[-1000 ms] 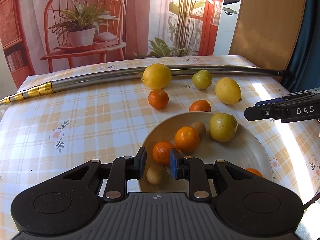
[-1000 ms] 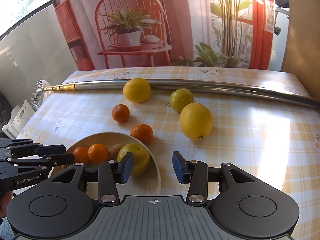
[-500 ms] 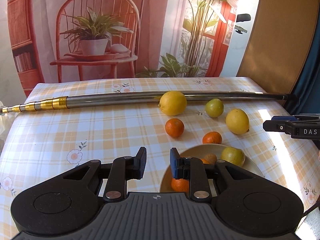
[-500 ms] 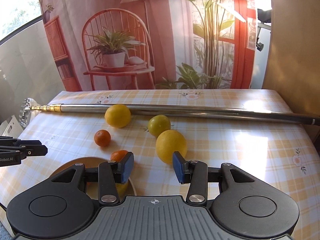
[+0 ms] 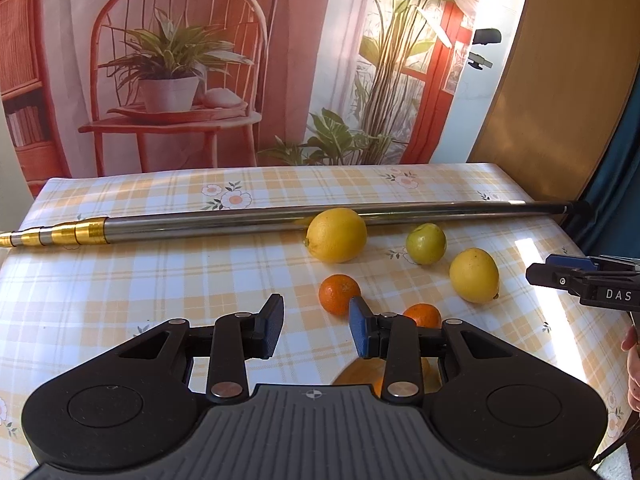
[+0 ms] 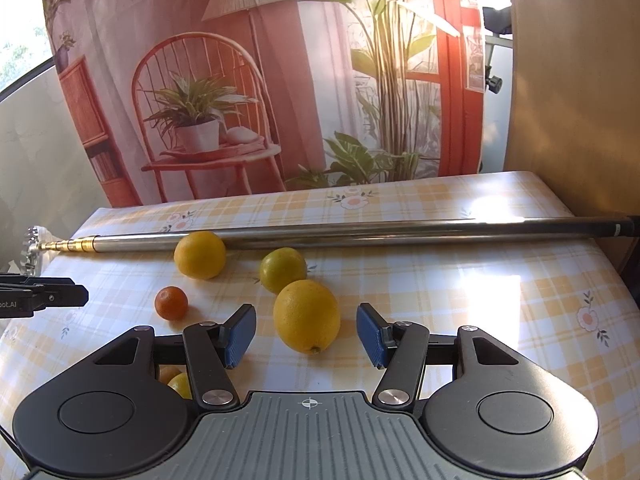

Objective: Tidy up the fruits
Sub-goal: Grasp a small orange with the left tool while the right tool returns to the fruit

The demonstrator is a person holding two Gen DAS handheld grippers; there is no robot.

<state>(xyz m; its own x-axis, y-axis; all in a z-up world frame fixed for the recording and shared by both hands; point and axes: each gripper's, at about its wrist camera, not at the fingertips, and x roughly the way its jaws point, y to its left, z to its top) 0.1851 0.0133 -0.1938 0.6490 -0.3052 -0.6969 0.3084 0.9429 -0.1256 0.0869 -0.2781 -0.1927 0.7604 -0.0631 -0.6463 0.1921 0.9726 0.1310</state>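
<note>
My right gripper (image 6: 306,336) is open, and a big yellow lemon (image 6: 307,316) lies on the cloth between its blue pads without touching them. Beyond it sit a green lime (image 6: 283,270), a second lemon (image 6: 200,255) against the pole, and a mandarin (image 6: 171,302). My left gripper (image 5: 316,326) is open and holds nothing; a mandarin (image 5: 339,294) lies just past its tips. Another mandarin (image 5: 422,315) is half hidden behind the right finger. The bowl is almost wholly hidden under both grippers; only bits of fruit (image 6: 176,380) show.
A long metal telescopic pole (image 5: 248,222) lies across the far side of the checked tablecloth (image 5: 120,280). A printed backdrop stands behind the table, and a wooden panel stands at the right. The other gripper (image 5: 584,282) reaches in from the right edge of the left wrist view.
Both grippers drew back and up from the bowl, which has slid out of sight beneath them. Both opened a little wider. The right one now has the near lemon between its fingers.
</note>
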